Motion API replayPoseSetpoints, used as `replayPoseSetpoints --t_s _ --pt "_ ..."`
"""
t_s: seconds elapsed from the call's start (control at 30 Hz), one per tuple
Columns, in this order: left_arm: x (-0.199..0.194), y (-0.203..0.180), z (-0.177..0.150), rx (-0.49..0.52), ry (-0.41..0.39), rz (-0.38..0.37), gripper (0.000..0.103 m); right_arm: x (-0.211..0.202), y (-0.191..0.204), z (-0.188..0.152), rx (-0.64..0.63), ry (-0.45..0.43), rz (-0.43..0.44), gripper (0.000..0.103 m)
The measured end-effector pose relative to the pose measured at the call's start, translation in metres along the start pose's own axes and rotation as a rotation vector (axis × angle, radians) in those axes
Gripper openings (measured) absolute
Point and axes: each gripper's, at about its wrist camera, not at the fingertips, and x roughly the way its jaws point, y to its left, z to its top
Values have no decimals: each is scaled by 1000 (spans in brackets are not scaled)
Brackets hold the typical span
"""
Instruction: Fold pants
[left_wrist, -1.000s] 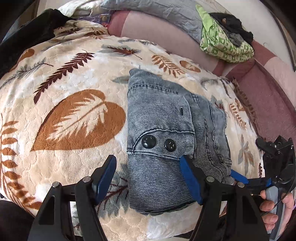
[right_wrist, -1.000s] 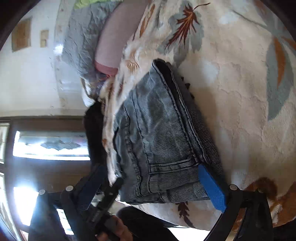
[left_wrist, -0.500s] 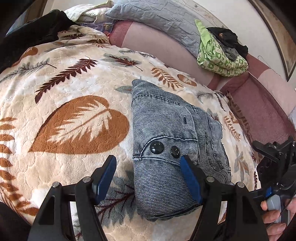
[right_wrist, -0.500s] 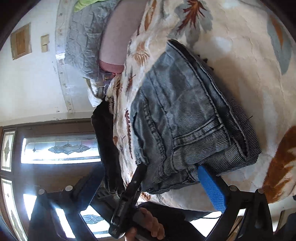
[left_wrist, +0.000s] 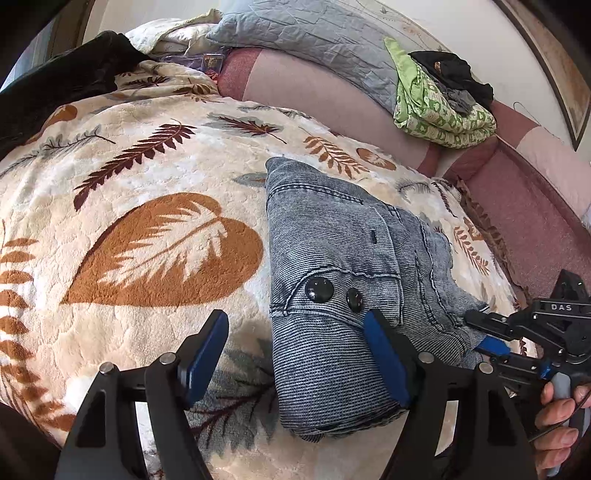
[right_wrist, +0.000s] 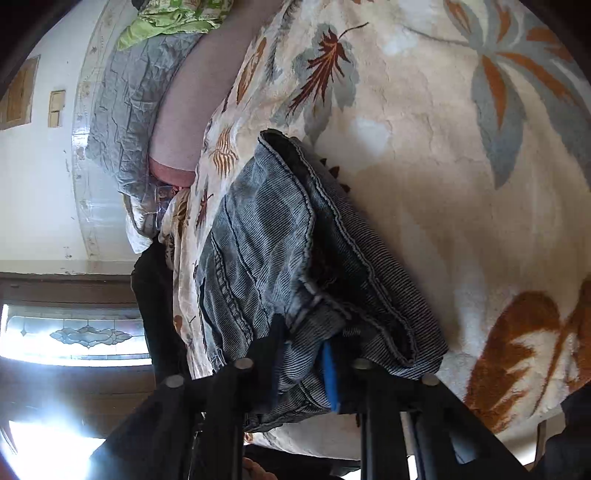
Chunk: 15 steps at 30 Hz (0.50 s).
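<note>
While clamped: pants (right_wrist: 295, 266), right gripper (right_wrist: 303, 354)

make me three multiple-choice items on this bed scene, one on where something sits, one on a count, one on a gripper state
1. Where does the folded grey-blue denim pants bundle lie?
A. on the cream leaf-print fleece blanket
B. on the green patterned cloth pile
C. on a bare floor

2. How many dark round buttons show on the bundle's top flap?
A. none
B. two
C. five

3. How does the right gripper stand?
A. wide open above the blanket
B. out of sight
C. shut on the bundle's edge

Answers:
1 A, since leaf-print fleece surrounds the denim on all sides in the left wrist view.
2 B, since a larger and a smaller button sit side by side on the flap.
3 C, since in the right wrist view its blue pads pinch denim layers, while the left gripper stands open.
</note>
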Motion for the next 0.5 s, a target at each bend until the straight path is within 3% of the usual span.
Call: replayPoseSetpoints --t_s 0.17,0.27,0.33,0.37,0.4,0.43,0.5 --pt "-1 -3 0 31 -17 27 78 -35 28 -13 -172 -101 -71 10" --pt "0 -3 0 32 -15 36 80 -16 2 -15 -146 -39 -119 10" --pt "1 -2 0 29 -17 35 81 -8 -19 -14 -37 23 -14 13" --pt "1 -1 -1 28 -17 36 82 -9 -23 -15 -8 33 47 24" --pt "2 -1 -1 27 -16 37 83 -10 -21 -15 -2 35 93 55" --pt "2 -1 0 25 -16 38 83 -13 -18 -16 -1 30 135 77" --pt "2 -1 0 23 -17 39 83 -18 -9 -16 -4 9 145 80"
